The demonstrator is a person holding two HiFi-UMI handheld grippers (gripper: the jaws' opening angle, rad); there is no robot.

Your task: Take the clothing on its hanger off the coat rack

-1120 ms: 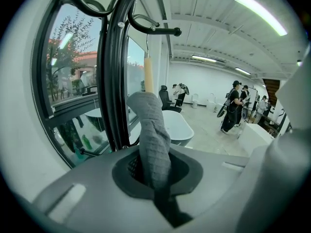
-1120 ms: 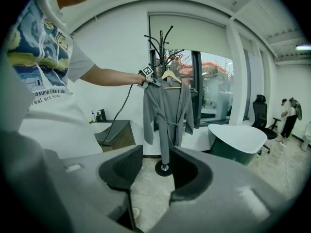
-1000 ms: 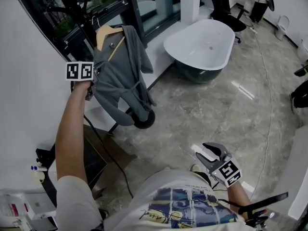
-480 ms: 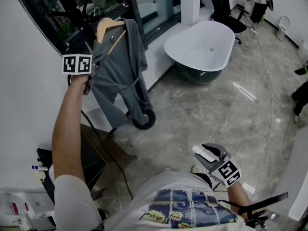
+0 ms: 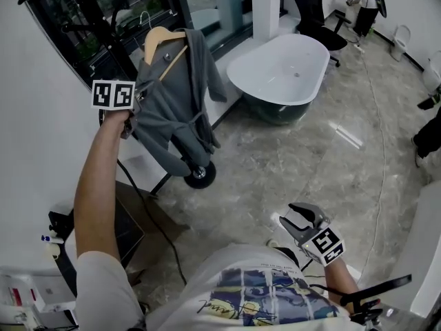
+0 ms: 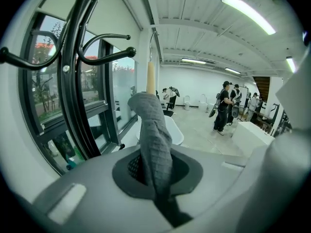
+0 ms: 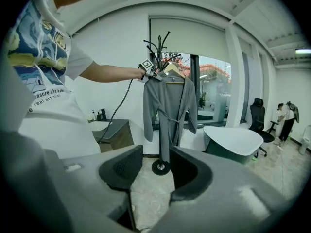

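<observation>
A grey robe (image 5: 172,98) hangs on a wooden hanger (image 5: 162,36) beside the black coat rack (image 5: 103,19). My left gripper (image 5: 131,114) is held up at the robe's left shoulder. In the left gripper view the left gripper (image 6: 158,188) is shut on a fold of the grey robe (image 6: 153,135), and the hanger's end (image 6: 150,76) pokes up behind it. The rack's arms (image 6: 104,52) seen there are bare. My right gripper (image 5: 296,221) stays low by my body, open and empty. From the right gripper (image 7: 155,166) view the whole robe (image 7: 167,110) shows, in front of the rack's pole.
The rack's round base (image 5: 200,176) stands on the marble floor. A white bathtub (image 5: 279,67) lies to the right, with an office chair (image 5: 313,12) behind it. A dark cabinet (image 5: 127,229) and a cable are at the lower left. People (image 5: 362,2) stand far off.
The left gripper has raised the robe a little. Its hem, which covered the rack's base before, now hangs clear above it. The right gripper has stayed put.
</observation>
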